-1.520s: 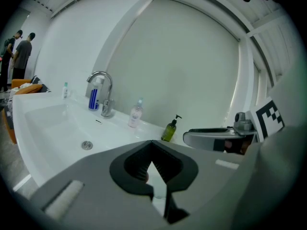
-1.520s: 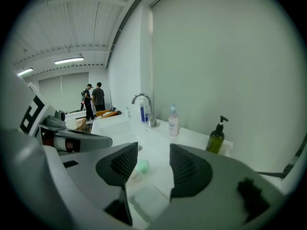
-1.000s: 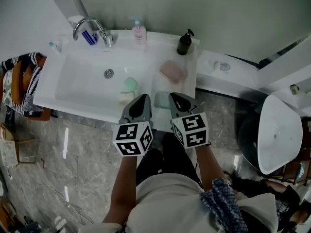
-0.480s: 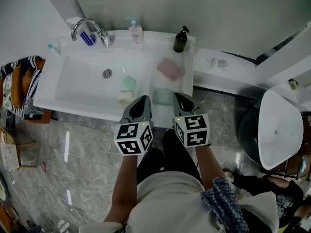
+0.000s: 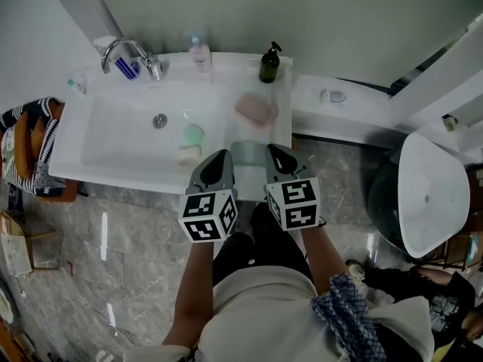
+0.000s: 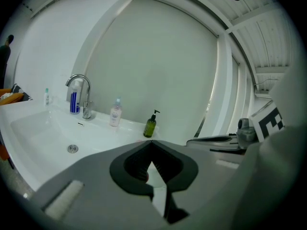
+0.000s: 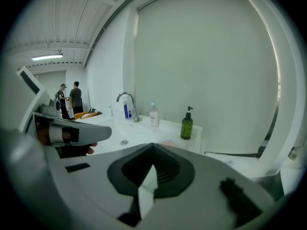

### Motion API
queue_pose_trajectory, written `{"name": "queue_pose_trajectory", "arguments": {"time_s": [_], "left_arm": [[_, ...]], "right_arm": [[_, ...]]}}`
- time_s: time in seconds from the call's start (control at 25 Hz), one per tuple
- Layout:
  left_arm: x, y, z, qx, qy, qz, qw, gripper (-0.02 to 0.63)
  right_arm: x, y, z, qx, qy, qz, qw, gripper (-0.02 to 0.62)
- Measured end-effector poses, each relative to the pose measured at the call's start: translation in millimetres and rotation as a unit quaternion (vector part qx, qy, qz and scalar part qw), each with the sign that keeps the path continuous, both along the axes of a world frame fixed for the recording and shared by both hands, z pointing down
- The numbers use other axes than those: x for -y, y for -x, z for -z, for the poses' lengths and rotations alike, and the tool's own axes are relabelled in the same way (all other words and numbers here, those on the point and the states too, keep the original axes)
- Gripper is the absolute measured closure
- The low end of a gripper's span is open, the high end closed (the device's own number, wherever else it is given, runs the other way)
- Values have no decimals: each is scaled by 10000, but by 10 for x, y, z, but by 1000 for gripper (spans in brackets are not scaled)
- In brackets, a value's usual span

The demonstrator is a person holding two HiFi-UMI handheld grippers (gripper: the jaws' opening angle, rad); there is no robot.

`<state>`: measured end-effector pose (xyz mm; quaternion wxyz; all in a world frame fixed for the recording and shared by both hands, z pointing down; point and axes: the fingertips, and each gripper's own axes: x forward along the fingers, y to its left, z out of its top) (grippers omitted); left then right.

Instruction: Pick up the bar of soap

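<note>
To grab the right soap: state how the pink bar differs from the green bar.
The pink bar lies on the counter right of the basin; the green bar lies inside the basin. The pink bar looks bigger than the green bar. Both are rounded and lie flat.

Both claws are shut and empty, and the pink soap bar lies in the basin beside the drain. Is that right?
Not quite: the head view shows the pink soap bar on the ledge right of the basin, in front of the dark pump bottle, not beside the drain. The left claw and right claw are indeed shut and empty.
</note>
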<state>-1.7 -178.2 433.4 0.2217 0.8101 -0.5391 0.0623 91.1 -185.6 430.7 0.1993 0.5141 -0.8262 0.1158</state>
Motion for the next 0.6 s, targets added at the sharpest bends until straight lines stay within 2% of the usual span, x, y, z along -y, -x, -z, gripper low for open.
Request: {"name": "queue_pose_trajectory", "arguments": {"time_s": [0.6], "left_arm": [[232, -62, -109, 30, 179, -89, 9998, 598]], "right_arm": [[207, 23, -68, -142, 71, 115, 9998, 583]]}}
